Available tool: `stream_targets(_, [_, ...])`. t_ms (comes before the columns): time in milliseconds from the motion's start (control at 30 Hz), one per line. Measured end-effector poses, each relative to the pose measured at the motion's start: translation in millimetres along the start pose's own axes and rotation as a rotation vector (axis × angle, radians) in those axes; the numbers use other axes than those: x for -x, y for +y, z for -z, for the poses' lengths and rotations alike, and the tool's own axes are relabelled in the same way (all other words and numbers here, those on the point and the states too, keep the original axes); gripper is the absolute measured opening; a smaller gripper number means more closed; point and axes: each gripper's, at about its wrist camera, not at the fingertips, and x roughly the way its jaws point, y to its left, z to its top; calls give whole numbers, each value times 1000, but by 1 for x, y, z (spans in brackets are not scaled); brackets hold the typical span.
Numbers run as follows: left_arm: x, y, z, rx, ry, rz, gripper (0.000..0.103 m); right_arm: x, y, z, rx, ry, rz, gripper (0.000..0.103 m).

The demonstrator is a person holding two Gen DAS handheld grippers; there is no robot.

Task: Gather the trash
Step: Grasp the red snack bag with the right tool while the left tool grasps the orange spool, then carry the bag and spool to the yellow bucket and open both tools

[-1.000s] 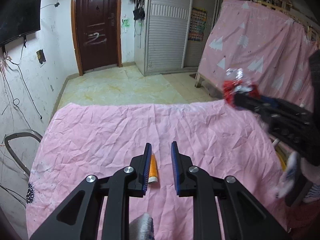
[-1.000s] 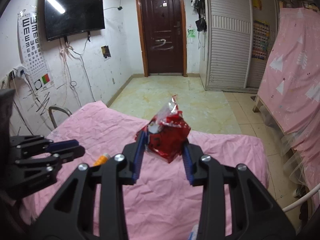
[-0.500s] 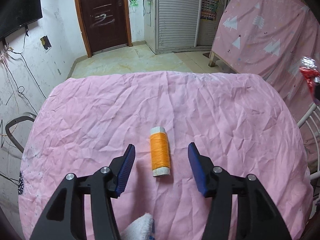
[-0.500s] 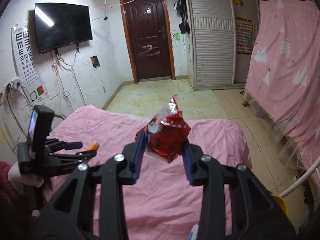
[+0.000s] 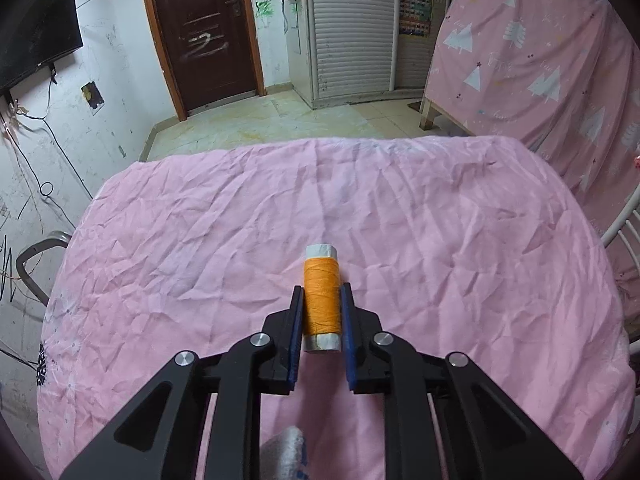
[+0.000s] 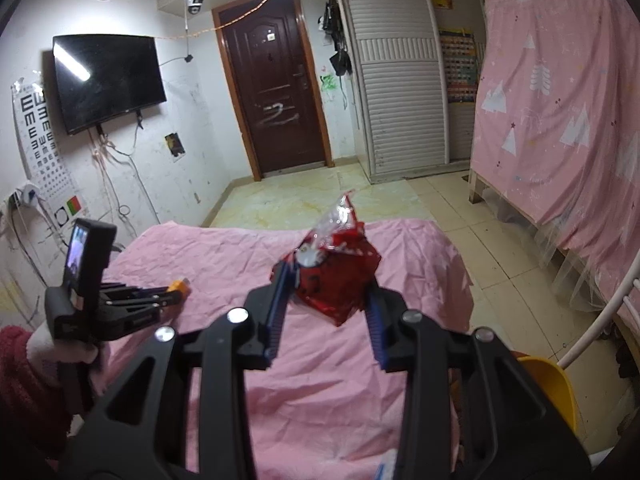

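An orange thread spool (image 5: 321, 299) with white ends lies on the pink cloth of the table (image 5: 200, 240). My left gripper (image 5: 321, 308) is shut on the spool, its blue pads against both sides. In the right wrist view the left gripper (image 6: 176, 294) shows at the left with the spool's orange end (image 6: 180, 285) at its tips. My right gripper (image 6: 326, 304) is shut on a crumpled red snack wrapper (image 6: 334, 276) and holds it above the table's right part.
A yellow bin (image 6: 552, 388) stands low at the right beside the table. A white metal rail (image 6: 600, 320) runs at the right edge. A grey chair frame (image 5: 36, 256) stands left of the table. A pink curtain (image 5: 540, 60) hangs at the right.
My left gripper opened wide over the spool, then closed on it. My right gripper has kept hold of the red wrapper and moved right, away from the left gripper.
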Motion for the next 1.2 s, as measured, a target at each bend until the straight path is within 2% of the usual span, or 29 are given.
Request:
stream_targets(267, [44,-46,-13,-61,-106,66,7,30,-33,10,-50,-47,65,34])
stream_targets(567, [94,-129,-18,-160,-239,227,7,69,-80,26,-116,-90,150,34])
stream_targets(800, [110,-194,-10,-223,-264,358,7,91,-110,46,-168,-96,222,34])
stream_targets(1000, [110,-240,2,-250,-253,465,7,98,-133,63,-206,-78,270,36])
stream_targets(1100, [103,-260,5,-255,-227,506,7,99,-142,71,-224,-66,284,41])
stream_targets(1133, [102,-265,7,-260,-221,513,7,98,-146,73,-229,-58,286,48])
stream_targets(1167, [99,-271,9,-264,-213,519,7,97,-149,75,-233,-50,286,59])
stream_targets(1200, [96,-275,10,-268,-205,526,7,97,-153,78,-241,-45,287,64])
